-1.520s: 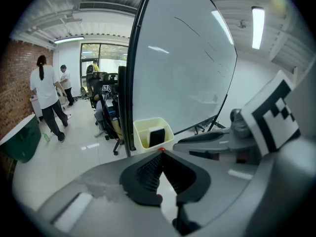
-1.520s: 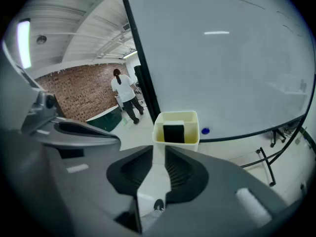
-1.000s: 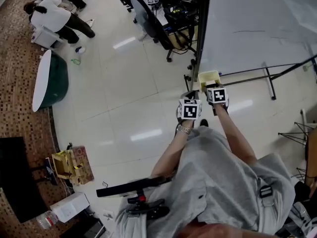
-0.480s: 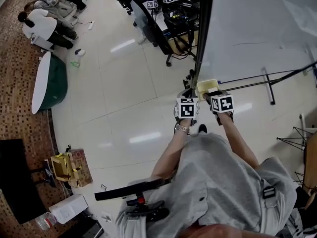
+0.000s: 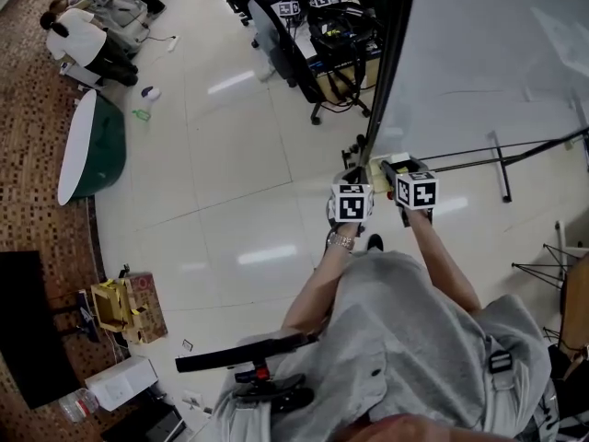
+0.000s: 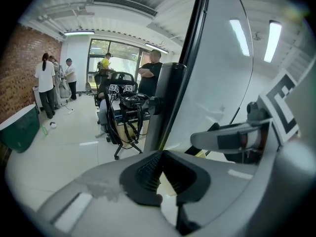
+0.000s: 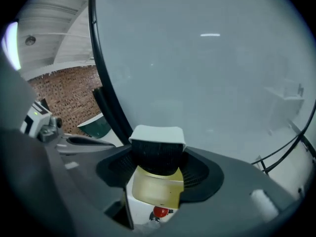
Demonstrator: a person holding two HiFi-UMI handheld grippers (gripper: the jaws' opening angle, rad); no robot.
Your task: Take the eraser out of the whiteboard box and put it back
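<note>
My right gripper [image 7: 158, 157] is shut on the eraser [image 7: 158, 144], a white-backed block with black felt, pinched across its sides. It hangs just above the yellowish whiteboard box [image 7: 155, 187]. A small red object [image 7: 159, 212] shows below the box. The whiteboard [image 7: 207, 58] fills the view behind. In the head view the right gripper [image 5: 396, 166] is at the board's lower edge, and only a sliver of the box [image 5: 377, 163] shows. My left gripper [image 5: 351, 177] sits just left of it. Its pads [image 6: 148, 171] meet at the tips with nothing between them.
The whiteboard's stand legs [image 5: 502, 159] spread on the floor to the right. Office chairs and desks with gear [image 5: 308, 30] stand behind the board's edge. People [image 5: 87, 35] stand far left by a green tub [image 5: 97, 150]. A cardboard box [image 5: 129, 307] lies at the lower left.
My right gripper has risen with the eraser, away from the box, which is now mostly hidden in the head view. The left gripper has drifted slightly sideways.
</note>
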